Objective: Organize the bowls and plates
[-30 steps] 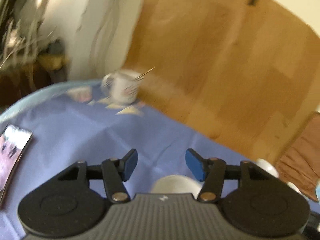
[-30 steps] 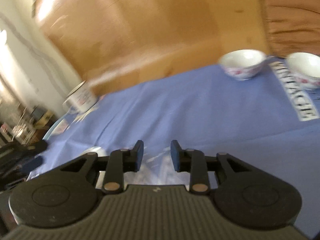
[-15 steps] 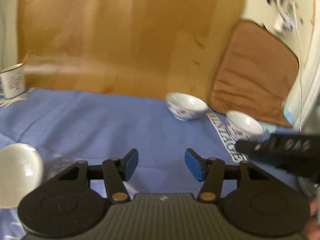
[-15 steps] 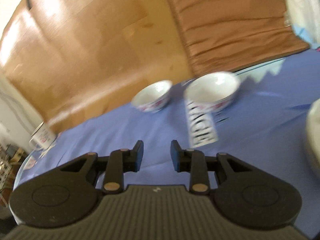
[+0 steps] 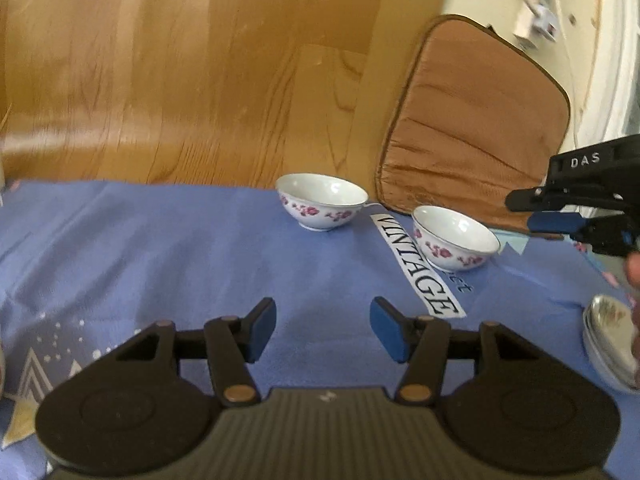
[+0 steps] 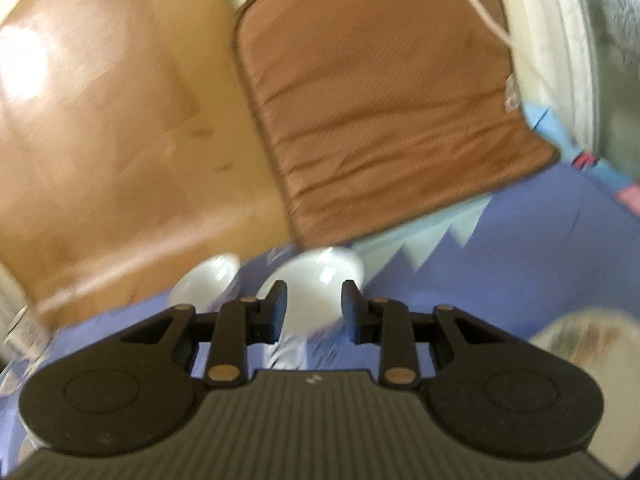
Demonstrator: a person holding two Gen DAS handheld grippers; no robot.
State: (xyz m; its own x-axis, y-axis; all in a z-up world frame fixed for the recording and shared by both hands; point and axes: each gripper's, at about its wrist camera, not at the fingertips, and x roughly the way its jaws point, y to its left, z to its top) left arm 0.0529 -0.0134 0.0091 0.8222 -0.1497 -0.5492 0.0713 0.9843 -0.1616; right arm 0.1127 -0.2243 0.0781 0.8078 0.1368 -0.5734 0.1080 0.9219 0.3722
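1. Jaws apart and empty on both: left gripper [image 5: 323, 330] hovers over the blue tabletop [image 5: 160, 248]; right gripper [image 6: 313, 312] lines up on the near bowl [image 5: 455, 237].
2. Approach step, I'd say.
3. Far bowl [image 5: 322, 207] stands apart beside it; plates [image 5: 608, 344] lie right.
4. Next: straddle a rim, close.

Two white bowls [image 5: 322, 202] [image 5: 456, 238] are showing pink floral sprigs, sitting on a blue tablecloth [image 5: 160, 248] lettered "VINTAGE".
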